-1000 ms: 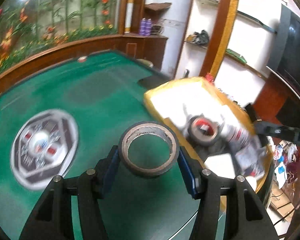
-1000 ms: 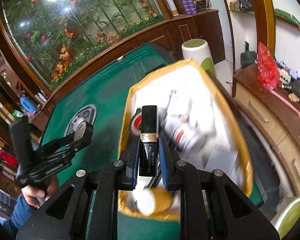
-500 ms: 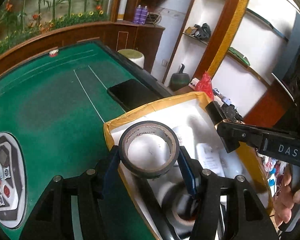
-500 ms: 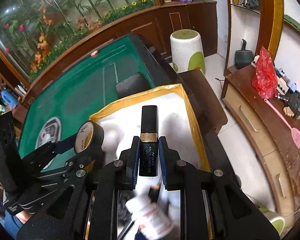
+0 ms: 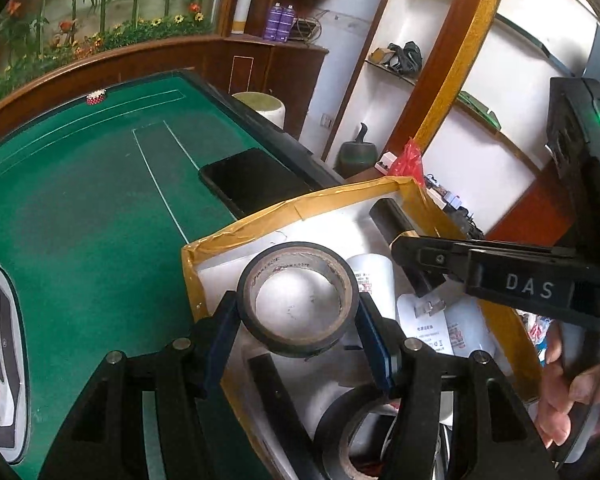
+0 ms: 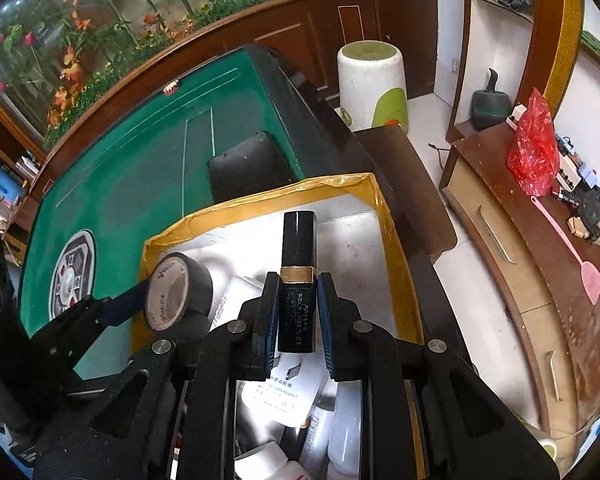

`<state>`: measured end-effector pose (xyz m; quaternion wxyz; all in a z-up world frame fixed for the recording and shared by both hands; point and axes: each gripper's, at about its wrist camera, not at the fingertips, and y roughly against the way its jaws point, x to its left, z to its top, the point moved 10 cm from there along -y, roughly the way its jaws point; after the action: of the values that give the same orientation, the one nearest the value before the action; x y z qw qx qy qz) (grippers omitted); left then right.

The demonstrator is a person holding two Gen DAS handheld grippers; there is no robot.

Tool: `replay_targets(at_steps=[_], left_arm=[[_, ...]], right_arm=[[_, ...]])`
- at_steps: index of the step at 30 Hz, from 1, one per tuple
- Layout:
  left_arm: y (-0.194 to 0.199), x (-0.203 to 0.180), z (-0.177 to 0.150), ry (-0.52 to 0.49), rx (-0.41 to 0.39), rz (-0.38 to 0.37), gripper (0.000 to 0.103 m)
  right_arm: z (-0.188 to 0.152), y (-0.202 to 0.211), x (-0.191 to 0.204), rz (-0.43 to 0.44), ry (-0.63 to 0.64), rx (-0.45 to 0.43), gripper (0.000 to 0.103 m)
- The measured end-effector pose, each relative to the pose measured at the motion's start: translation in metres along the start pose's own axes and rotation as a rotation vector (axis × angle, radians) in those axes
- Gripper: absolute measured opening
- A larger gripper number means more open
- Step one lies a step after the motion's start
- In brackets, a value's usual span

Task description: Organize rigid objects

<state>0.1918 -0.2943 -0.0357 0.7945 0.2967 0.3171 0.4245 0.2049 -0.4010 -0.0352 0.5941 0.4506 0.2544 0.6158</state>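
A green felt table (image 6: pixel 140 168) is occupying the 10 o'clock area, with a dark wood rail curving round it. Behind it, from 10 to 12 o'clock, a wall panel of painted bamboo and flowers (image 6: pixel 112 28) is catching bright light. A white and green stool (image 6: pixel 370 84) is standing on the pale floor at 12 o'clock. A wooden sideboard (image 6: pixel 540 264) is running along 3 o'clock beneath white wall shelves (image 5: pixel 416 76).

Bright, even daylight fills both views, sharp with no motion blur. Glare washes out the white-lined, yellow-taped cardboard box (image 6: pixel 384 216) floor, and beyond it straight lines bow toward black fisheye corners.
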Motion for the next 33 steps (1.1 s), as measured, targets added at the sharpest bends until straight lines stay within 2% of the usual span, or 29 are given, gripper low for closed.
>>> replay_targets(at_steps=[5, 8, 20, 28, 32, 33], left_arm=[[0.001, -0.003, -0.002, -0.004, 0.004, -0.027, 0.06], [0.001, -0.006, -0.003, -0.006, 0.008, -0.04, 0.067], [0.033, -0.009, -0.011, -0.061, -0.053, 0.018, 0.068], [0.081, -0.002, -0.039, -0.128, -0.129, 0.064, 0.071], [0.108, 0.0, -0.058, -0.155, -0.176, 0.079, 0.073], [0.113, 0.0, -0.064, -0.162, -0.187, 0.083, 0.076]], right_arm=[[0.0, -0.001, -0.005, 0.021, -0.018, 0.0, 0.019], [-0.001, 0.002, -0.006, 0.026, -0.013, -0.003, 0.02], [-0.01, 0.041, 0.004, 0.042, -0.01, -0.077, 0.02], [-0.051, 0.076, 0.03, 0.018, -0.021, -0.14, 0.02], [-0.08, 0.107, 0.05, 0.003, -0.022, -0.223, 0.02], [-0.086, 0.114, 0.054, -0.012, -0.02, -0.247, 0.02]])
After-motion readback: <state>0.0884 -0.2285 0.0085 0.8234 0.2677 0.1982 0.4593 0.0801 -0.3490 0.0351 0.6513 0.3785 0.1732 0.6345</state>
